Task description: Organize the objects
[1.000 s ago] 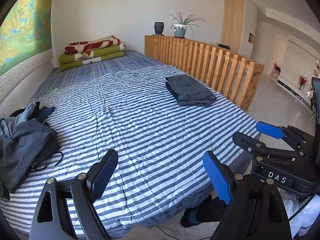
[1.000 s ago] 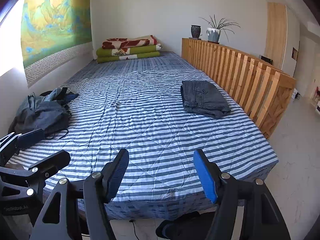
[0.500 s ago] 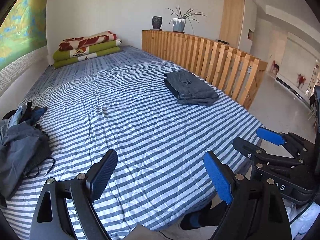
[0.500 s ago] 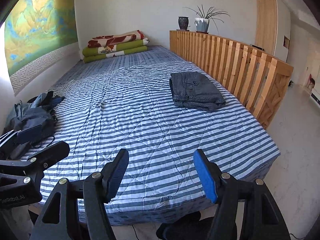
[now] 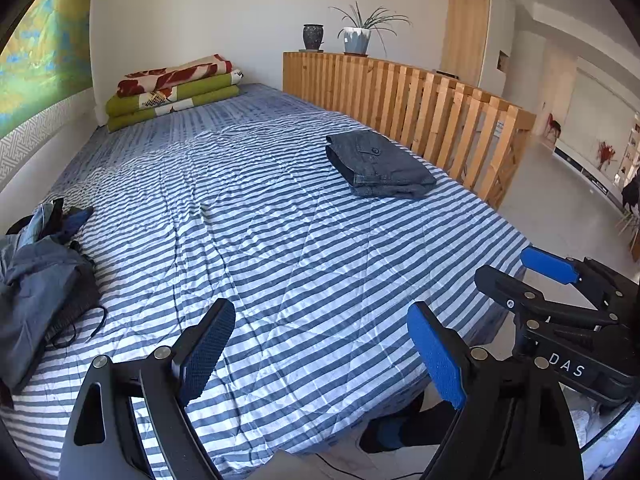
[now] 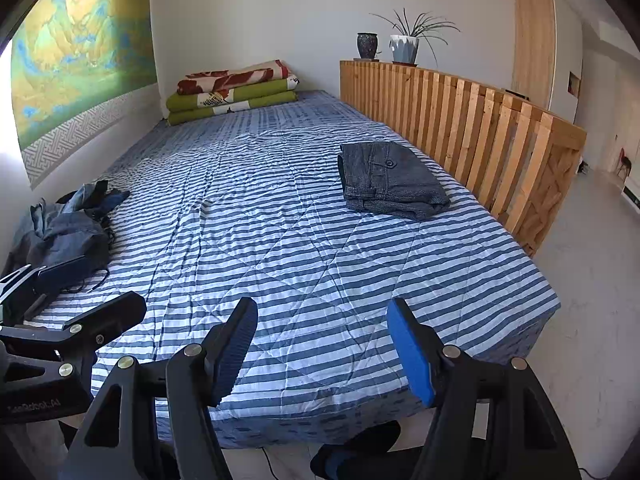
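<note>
So I'm at the foot of the striped bed [image 5: 304,240], both grippers hanging over its near edge. Way over at 9 o'clock there's a crumpled heap of dark clothes [image 5: 36,280] by the wall. My left gripper [image 5: 324,354] has its jaws spread wide, nothing in them, just bedsheet underneath. My right gripper [image 6: 324,348] is parted too, also empty. Up at about 1 o'clock sit the folded grey trousers [image 6: 390,182], close to the wooden slat rail [image 6: 480,128].

Folded grey trousers [image 6: 394,182] on striped bed [image 6: 280,240], rumpled clothes pile [image 6: 66,230] left, right hand-held gripper [image 6: 324,344] empty
</note>
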`<move>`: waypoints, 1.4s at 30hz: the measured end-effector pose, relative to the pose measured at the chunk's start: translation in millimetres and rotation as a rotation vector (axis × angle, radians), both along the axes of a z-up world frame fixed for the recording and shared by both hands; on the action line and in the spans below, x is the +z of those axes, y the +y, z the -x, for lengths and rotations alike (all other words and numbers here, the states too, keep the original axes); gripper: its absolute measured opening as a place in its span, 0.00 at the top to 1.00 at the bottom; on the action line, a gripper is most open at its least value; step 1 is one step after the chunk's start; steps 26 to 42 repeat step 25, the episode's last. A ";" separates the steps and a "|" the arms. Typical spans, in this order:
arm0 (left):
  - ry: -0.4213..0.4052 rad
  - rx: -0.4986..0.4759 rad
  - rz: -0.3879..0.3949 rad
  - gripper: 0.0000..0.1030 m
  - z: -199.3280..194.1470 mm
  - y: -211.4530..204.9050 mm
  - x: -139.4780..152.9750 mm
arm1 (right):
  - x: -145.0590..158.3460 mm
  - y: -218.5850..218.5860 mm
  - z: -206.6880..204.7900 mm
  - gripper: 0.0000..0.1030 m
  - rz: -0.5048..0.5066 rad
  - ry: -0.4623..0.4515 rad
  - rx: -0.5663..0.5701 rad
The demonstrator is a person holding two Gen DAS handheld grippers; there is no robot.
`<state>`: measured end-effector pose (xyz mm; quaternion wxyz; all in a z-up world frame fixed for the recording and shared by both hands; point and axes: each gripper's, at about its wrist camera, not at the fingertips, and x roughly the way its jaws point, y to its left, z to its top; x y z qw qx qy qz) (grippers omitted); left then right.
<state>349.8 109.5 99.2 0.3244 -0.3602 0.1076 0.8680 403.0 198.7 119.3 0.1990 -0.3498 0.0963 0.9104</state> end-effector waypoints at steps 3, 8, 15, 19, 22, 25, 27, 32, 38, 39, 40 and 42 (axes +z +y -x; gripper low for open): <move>-0.006 0.004 0.005 0.12 0.0 1.6 -3.1 | -1.3 1.1 -1.8 0.38 0.006 0.001 -0.002; -0.009 0.006 0.012 0.12 -1.3 3.8 -6.6 | -4.7 2.1 -2.8 0.38 0.014 -0.003 0.001; -0.010 -0.005 0.008 0.10 -3.0 7.4 -7.5 | -8.0 5.2 -4.6 0.38 0.022 -0.009 -0.009; -0.009 -0.010 0.008 0.10 -3.5 8.1 -8.6 | -11.2 5.3 -5.4 0.38 0.027 -0.013 -0.011; 0.002 -0.010 0.013 0.10 -5.4 8.1 -9.7 | -14.3 5.3 -5.0 0.38 0.031 -0.019 -0.012; -0.006 -0.001 0.010 0.10 -2.8 5.6 -11.0 | -16.5 5.6 -4.5 0.38 0.033 -0.024 -0.011; -0.006 -0.001 0.010 0.10 -2.8 5.6 -11.0 | -16.5 5.6 -4.5 0.38 0.033 -0.024 -0.011; -0.006 -0.001 0.010 0.10 -2.8 5.6 -11.0 | -16.5 5.6 -4.5 0.38 0.033 -0.024 -0.011; -0.006 -0.001 0.010 0.10 -2.8 5.6 -11.0 | -16.5 5.6 -4.5 0.38 0.033 -0.024 -0.011; -0.006 -0.001 0.010 0.10 -2.8 5.6 -11.0 | -16.5 5.6 -4.5 0.38 0.033 -0.024 -0.011; -0.006 -0.001 0.010 0.10 -2.8 5.6 -11.0 | -16.5 5.6 -4.5 0.38 0.033 -0.024 -0.011; -0.006 -0.001 0.010 0.10 -2.8 5.6 -11.0 | -16.5 5.6 -4.5 0.38 0.033 -0.024 -0.011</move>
